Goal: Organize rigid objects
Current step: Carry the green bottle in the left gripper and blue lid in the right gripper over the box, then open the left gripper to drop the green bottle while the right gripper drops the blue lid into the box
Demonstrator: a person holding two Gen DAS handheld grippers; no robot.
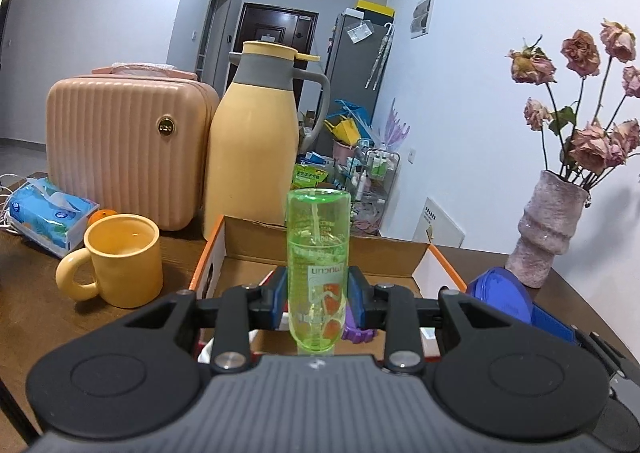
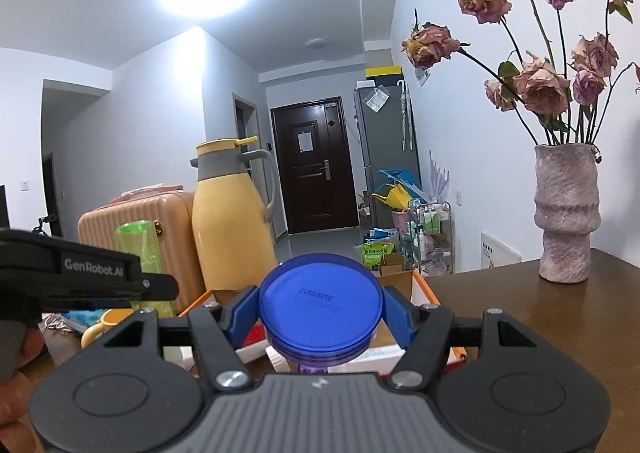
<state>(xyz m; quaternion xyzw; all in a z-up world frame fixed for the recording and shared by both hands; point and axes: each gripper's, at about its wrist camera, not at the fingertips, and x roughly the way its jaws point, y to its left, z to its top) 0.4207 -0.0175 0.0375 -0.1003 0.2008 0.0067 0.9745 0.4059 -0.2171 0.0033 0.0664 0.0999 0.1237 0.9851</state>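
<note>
My left gripper (image 1: pixel 318 299) is shut on a clear green plastic bottle (image 1: pixel 318 253), held upside down above an open cardboard box (image 1: pixel 332 253) with orange edges. The bottle also shows in the right wrist view (image 2: pixel 140 249), beside the left gripper's body. My right gripper (image 2: pixel 320 311) is shut on a round blue jar (image 2: pixel 320 303), its flat end facing the camera, above the same box (image 2: pixel 404 281). The blue jar shows at the right in the left wrist view (image 1: pixel 500 297). A purple toothed piece (image 1: pixel 356 333) lies in the box.
On the wooden table (image 1: pixel 36 301) stand a yellow mug (image 1: pixel 120 259), a yellow thermos jug (image 1: pixel 256 145), a pink ribbed case (image 1: pixel 128 149), a blue tissue pack (image 1: pixel 52 213) and a vase of dried roses (image 2: pixel 566 213). A cluttered hallway lies behind.
</note>
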